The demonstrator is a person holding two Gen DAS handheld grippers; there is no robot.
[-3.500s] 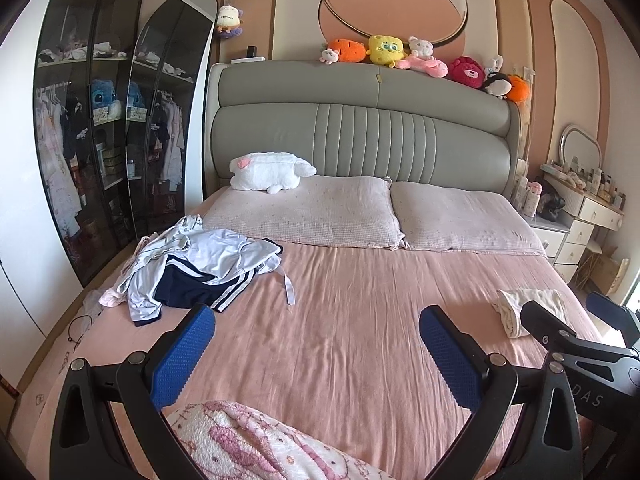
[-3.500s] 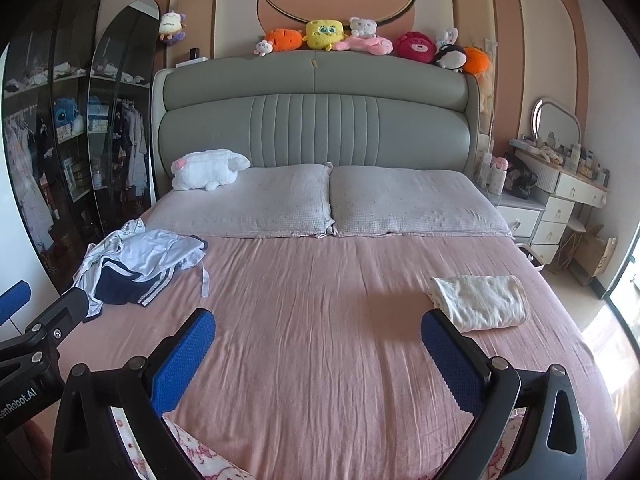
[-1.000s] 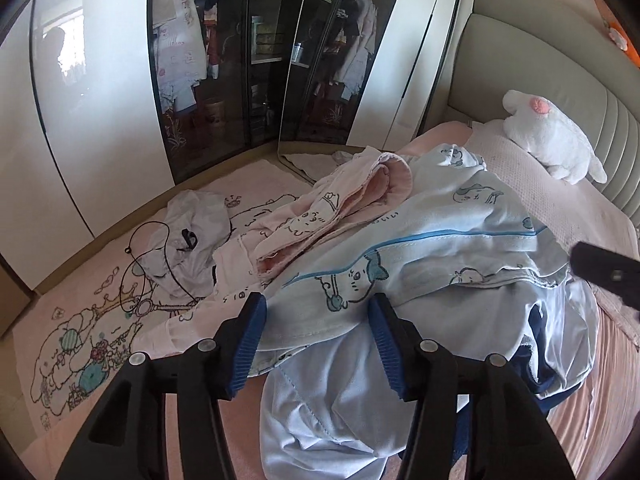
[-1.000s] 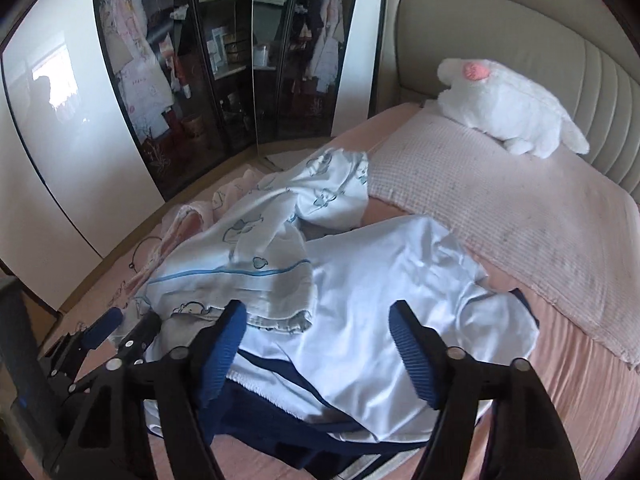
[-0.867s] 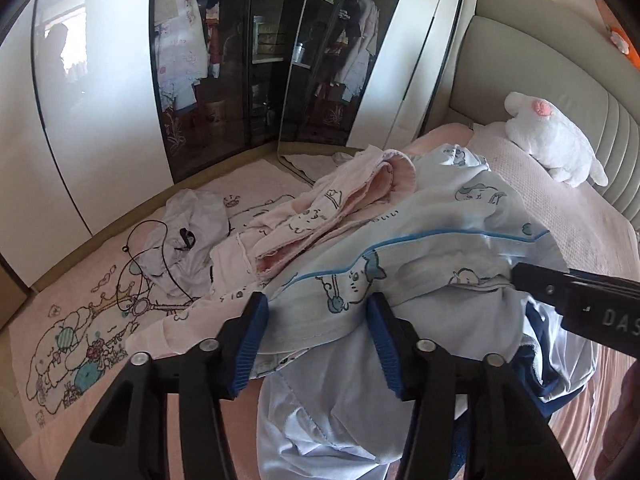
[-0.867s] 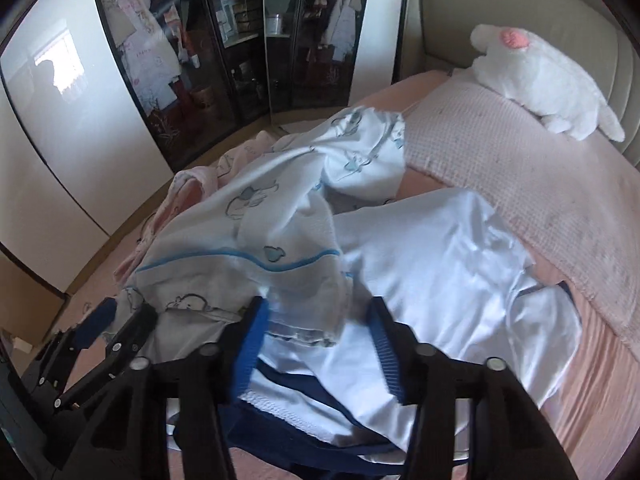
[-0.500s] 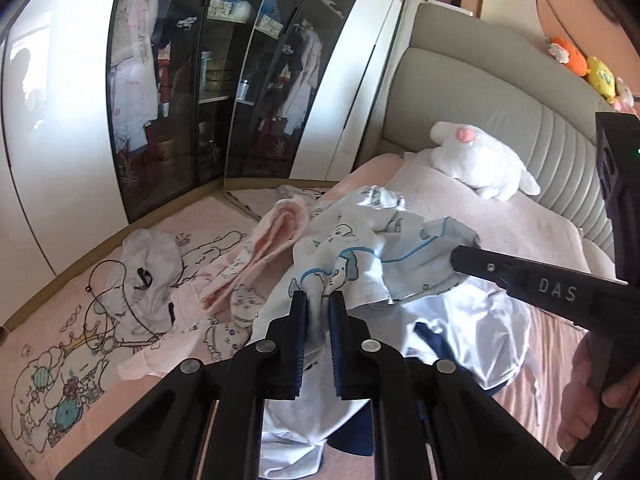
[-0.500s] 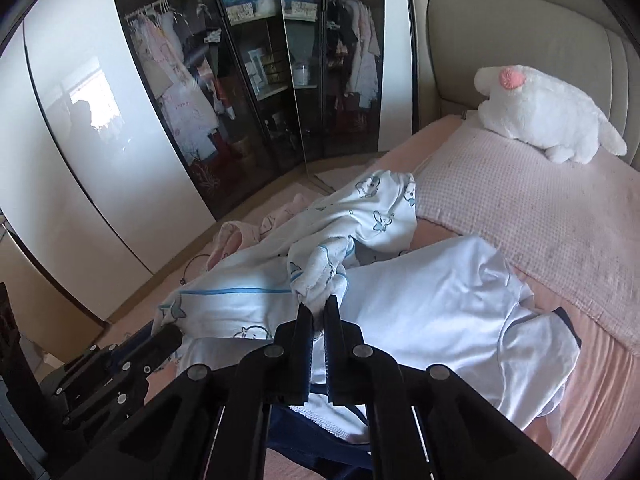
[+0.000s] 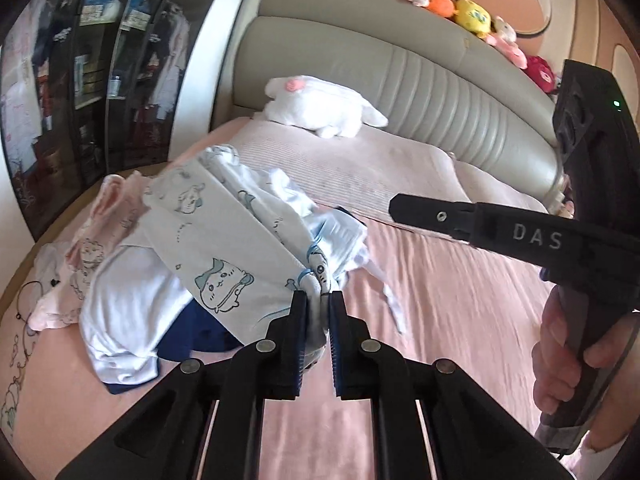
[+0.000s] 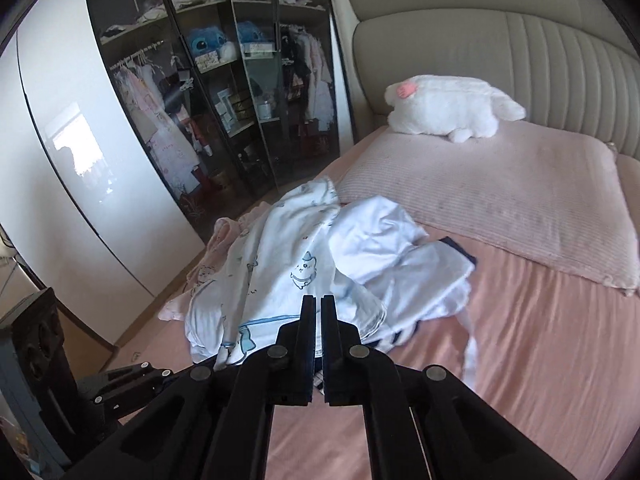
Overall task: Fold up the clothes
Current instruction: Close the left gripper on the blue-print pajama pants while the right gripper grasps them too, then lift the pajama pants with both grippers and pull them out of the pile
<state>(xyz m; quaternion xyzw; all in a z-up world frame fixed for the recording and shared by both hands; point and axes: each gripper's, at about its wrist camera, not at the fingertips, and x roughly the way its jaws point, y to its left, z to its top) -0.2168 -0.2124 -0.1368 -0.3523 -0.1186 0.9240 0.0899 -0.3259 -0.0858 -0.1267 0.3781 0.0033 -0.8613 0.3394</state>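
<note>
Jaws of the left gripper (image 9: 319,300) are seen clenched on a bunched fold of the printed garment (image 9: 224,248), a pale blue piece with cartoon animal prints. Jaws of the right gripper (image 10: 314,304) are likewise pressed together over the blue-trimmed edge of the same garment (image 10: 288,276), with cloth caught between them. The garment is drawn taut off a heap of clothes lying at the bed's left edge, just below the pillow. Beneath it a white top (image 10: 376,240) with navy trim is spread, and a pink garment (image 9: 108,216) is draped over the bed's side. A striped pink pillow (image 10: 500,200) is set against the grey headboard (image 10: 480,40), and a white plush toy (image 10: 448,114) rests on it. The pink bedsheet (image 10: 540,340) is bare toward the foot. A hand (image 9: 568,356) is seen around the right gripper's handle. A glass-fronted wardrobe (image 10: 224,92) stands beside the bed.
</note>
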